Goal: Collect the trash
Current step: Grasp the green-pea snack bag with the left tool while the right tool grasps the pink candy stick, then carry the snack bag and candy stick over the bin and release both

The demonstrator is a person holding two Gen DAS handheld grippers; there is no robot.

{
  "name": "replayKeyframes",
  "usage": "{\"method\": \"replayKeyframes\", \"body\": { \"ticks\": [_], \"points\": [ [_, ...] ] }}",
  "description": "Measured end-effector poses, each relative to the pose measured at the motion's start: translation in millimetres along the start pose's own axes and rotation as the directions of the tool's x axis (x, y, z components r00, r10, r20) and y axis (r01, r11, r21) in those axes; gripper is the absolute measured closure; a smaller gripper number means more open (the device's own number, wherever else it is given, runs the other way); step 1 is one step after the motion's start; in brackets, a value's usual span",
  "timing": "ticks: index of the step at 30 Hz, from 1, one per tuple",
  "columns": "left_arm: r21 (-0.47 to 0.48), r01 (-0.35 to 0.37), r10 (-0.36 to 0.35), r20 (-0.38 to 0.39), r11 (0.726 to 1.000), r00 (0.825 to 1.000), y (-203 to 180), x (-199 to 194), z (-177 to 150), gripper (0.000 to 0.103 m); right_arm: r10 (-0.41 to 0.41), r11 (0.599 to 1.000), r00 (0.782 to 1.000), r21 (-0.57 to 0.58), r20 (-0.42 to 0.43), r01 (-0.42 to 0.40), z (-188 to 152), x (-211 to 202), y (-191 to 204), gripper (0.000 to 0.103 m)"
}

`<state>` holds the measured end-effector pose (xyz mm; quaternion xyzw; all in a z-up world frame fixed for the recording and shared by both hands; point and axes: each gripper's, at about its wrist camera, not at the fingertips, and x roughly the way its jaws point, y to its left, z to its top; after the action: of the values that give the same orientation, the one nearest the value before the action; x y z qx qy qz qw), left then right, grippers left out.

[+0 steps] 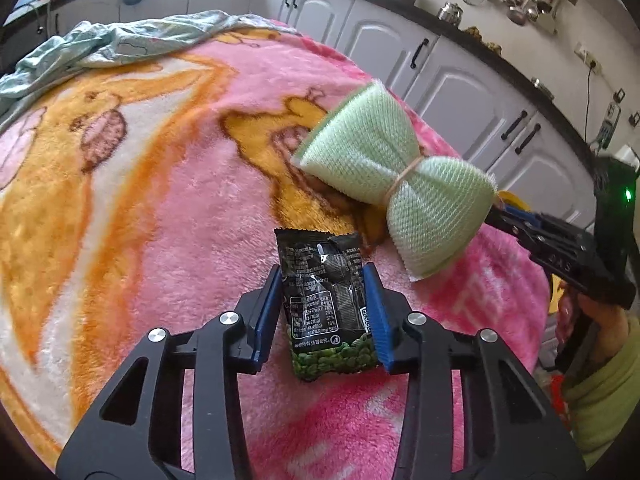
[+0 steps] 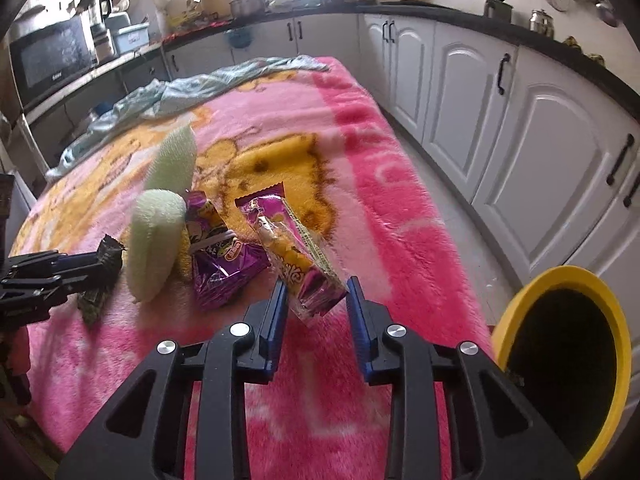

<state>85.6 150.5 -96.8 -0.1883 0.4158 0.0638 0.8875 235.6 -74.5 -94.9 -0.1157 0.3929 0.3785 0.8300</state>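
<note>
In the left wrist view my left gripper (image 1: 323,280) stands around a black and green snack packet (image 1: 328,304) lying on the pink blanket (image 1: 192,208); its blue pads touch the packet's sides. In the right wrist view my right gripper (image 2: 317,292) is open around the near end of a yellow and purple wrapper (image 2: 292,248) that tilts up. A crumpled purple wrapper (image 2: 220,260) lies left of it. The black packet (image 2: 100,276) and the left gripper (image 2: 86,270) show at the left.
A green mesh sponge tied in the middle (image 1: 396,176) lies beside the wrappers, also in the right wrist view (image 2: 160,232). A yellow bin with a black inside (image 2: 568,364) stands at the right off the blanket's edge. A teal cloth (image 2: 200,88) lies at the far end. White cabinets (image 2: 500,100) line the right.
</note>
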Motion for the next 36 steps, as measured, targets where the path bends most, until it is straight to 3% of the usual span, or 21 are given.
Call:
{"method": "replayKeyframes", "body": {
  "ticks": [6, 15, 26, 36],
  "points": [
    [0.023, 0.008, -0.010, 0.086, 1.000, 0.996, -12.8, -29.8, 12.5, 0.071, -0.005, 1.000, 0.998, 0.025, 0.058, 0.003, -2.4, -35.6, -7.4, 0.075],
    [0.103, 0.092, -0.108, 0.165, 0.990, 0.980, -68.5, -52.8, 35.9, 0.071, -0.037, 0.997, 0.984, 0.075, 0.174, 0.024, -3.1, -99.6, -25.9, 0.075],
    [0.229, 0.186, -0.226, 0.164, 0.956, 0.960, -154.4, -42.2, 55.3, 0.071, -0.137, 0.985, 0.958, 0.135, 0.252, 0.106, -22.9, -162.8, -63.4, 0.075],
    [0.327, 0.256, -0.316, 0.144, 0.910, 0.938, -237.0, -18.0, 66.4, 0.070, -0.274, 0.947, 0.922, 0.245, 0.273, 0.209, -51.8, -198.7, -115.6, 0.075]
  ]
}}
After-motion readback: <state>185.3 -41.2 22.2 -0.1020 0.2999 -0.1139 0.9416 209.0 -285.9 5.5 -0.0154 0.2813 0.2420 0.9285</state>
